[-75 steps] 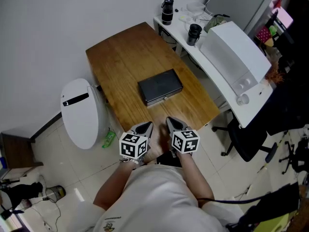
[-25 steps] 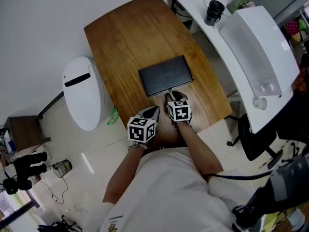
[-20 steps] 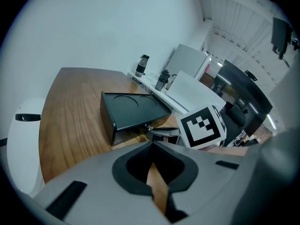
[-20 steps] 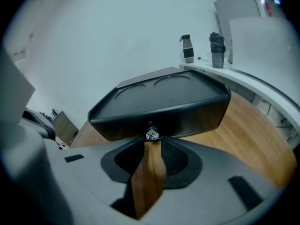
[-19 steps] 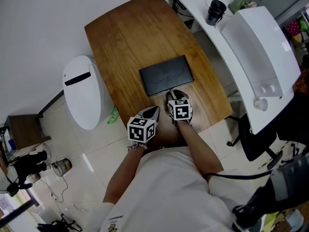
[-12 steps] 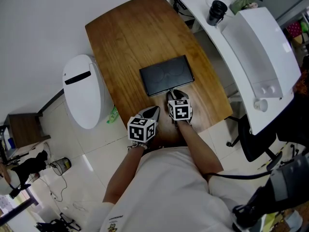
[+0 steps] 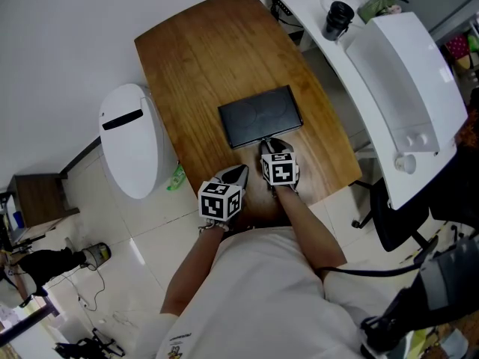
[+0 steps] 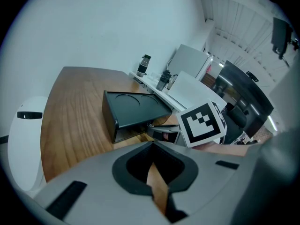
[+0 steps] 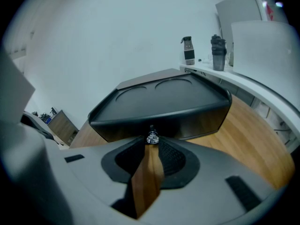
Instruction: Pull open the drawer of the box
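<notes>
A flat black box (image 7: 260, 116) lies on the wooden table (image 7: 209, 58), its drawer front facing me. In the right gripper view the box (image 9: 164, 102) fills the middle, and a small shiny knob (image 9: 151, 138) on its front sits right at the tips of my right gripper (image 9: 151, 142), whose jaws are closed on it. From the head view the right gripper (image 7: 266, 142) touches the box's near edge. My left gripper (image 7: 238, 172) hovers shut and empty over the table's near edge, left of the right one. The drawer looks closed.
A white rounded appliance (image 7: 127, 152) stands on the floor left of the table. A white desk (image 7: 322, 47) at the right carries dark bottles (image 7: 337, 17) and a large white machine (image 7: 408, 88). A black office chair (image 7: 389, 215) sits behind the table's right corner.
Three seconds ago both grippers hung short of the table edge; the right one has since moved forward to the box front. Over the last second nothing has moved.
</notes>
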Demonstrator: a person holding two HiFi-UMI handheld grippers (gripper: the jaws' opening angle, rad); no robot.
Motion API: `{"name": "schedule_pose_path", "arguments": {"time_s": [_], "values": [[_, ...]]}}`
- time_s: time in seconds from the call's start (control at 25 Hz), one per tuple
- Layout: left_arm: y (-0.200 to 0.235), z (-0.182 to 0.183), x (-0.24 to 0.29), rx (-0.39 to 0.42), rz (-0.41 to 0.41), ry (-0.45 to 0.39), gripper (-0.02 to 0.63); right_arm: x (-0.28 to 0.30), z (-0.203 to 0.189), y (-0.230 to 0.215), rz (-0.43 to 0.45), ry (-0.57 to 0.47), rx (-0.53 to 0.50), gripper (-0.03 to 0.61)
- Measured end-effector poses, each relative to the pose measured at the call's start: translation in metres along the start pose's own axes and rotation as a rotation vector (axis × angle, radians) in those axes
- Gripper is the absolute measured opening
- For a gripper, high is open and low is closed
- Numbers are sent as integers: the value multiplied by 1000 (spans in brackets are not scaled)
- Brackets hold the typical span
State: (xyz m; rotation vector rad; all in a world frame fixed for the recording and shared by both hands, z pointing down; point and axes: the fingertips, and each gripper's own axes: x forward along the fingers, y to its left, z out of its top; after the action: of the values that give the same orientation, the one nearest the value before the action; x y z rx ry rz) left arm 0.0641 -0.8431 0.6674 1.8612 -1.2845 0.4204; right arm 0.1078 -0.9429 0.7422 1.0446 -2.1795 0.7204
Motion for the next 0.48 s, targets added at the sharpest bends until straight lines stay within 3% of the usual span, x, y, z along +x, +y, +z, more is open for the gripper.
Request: {"name": "schedule_pose_path", "arguments": {"time_s": [0.48], "values": [[0,-2,0,-9,4,-2,2,1,-1,-4,-14,4,-13,58]]}}
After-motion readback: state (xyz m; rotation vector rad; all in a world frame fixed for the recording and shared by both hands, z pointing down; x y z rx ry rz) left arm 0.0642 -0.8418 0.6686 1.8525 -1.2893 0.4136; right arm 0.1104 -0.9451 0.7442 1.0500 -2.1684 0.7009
